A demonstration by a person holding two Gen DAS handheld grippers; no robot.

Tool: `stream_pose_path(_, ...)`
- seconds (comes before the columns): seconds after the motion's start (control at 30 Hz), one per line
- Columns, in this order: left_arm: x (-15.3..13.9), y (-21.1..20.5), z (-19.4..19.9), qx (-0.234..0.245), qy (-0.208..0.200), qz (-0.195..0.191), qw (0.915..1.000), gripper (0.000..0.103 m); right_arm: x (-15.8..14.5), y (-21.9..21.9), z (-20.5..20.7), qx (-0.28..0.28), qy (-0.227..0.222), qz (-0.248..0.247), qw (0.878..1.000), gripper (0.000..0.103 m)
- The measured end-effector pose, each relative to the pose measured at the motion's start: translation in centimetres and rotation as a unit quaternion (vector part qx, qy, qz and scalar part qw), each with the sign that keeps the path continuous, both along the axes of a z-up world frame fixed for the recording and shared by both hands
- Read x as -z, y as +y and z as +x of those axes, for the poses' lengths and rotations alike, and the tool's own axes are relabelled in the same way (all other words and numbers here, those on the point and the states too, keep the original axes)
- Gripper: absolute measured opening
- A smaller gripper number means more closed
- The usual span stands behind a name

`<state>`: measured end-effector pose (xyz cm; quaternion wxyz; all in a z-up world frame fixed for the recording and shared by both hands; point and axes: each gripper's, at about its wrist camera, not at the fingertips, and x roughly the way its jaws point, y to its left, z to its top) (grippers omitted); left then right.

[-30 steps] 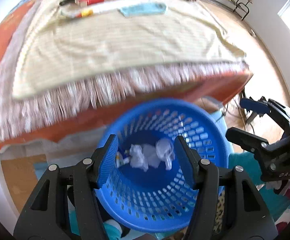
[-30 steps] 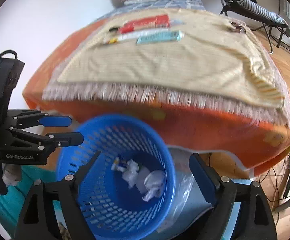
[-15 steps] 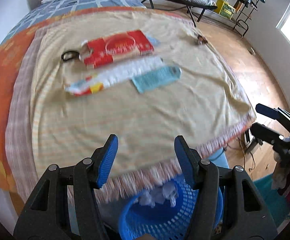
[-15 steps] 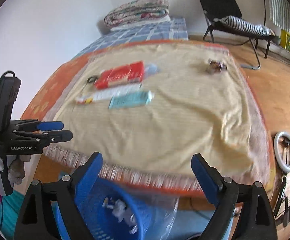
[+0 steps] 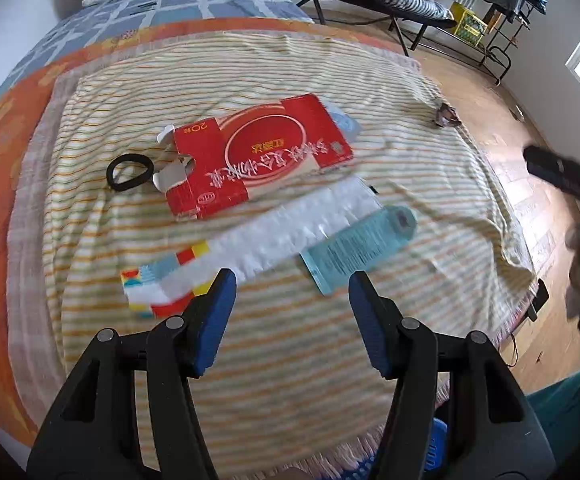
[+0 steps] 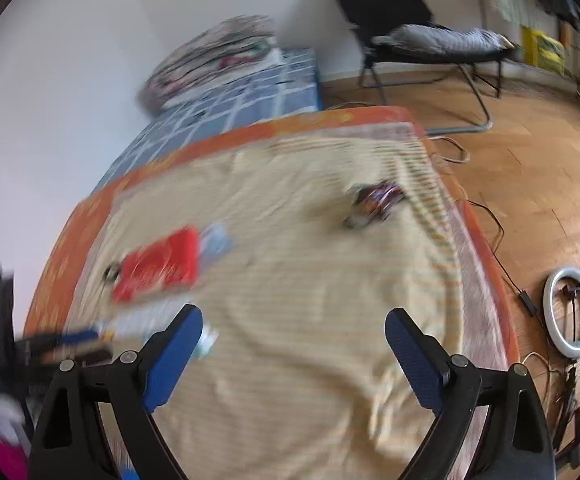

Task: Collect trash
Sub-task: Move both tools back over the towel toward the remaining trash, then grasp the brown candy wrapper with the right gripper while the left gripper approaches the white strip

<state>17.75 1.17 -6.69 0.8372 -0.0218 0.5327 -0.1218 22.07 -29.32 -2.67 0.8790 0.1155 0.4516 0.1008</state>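
On the striped yellow blanket [image 5: 290, 92] lie a flattened red carton [image 5: 257, 160], a long white wrapper with a coloured end [image 5: 249, 248], a teal packet [image 5: 358, 252] and a small dark crumpled wrapper [image 5: 444, 116]. My left gripper [image 5: 292, 284] hovers open just short of the white wrapper and teal packet, with nothing between its fingers. My right gripper [image 6: 294, 320] is wide open and empty over the middle of the blanket; the dark wrapper [image 6: 378, 200] lies ahead of it and the red carton [image 6: 157, 268] to its left. This view is blurred.
A black hair tie [image 5: 129, 172] lies left of the carton. A sliver of the blue basket [image 5: 434, 460] shows under the bed's near edge. A folded quilt [image 6: 217, 52], a black chair [image 6: 410, 40], a ring light [image 6: 570, 312] and cables on the wooden floor.
Both grippers have swung from above the blue basket with crumpled trash up over the bed. The basket has dropped almost out of view. Both stay open.
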Motion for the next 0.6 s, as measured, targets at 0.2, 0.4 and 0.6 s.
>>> stream_pose_path(0.2, 1.1, 0.4, 2.6, -0.011, 0.012, -0.028, 0.9995, 0.060, 2.4, -3.7, 6.3, 0.073, 0.029, 0.035, 0.996, 0.094)
stream_pose_path(0.4, 2.2, 0.6, 4.4, -0.015, 0.027, -0.044, 0.9986, 0.060, 4.8, -5.9, 9.7, 0.114, 0.055, 0.076, 0.989, 0.091)
stream_pose_path(0.6, 2.9, 1.2, 5.4, -0.028, 0.030, -0.042, 0.9982, 0.060, 5.7, -5.8, 11.3, 0.118, 0.054, 0.085, 0.988, 0.083)
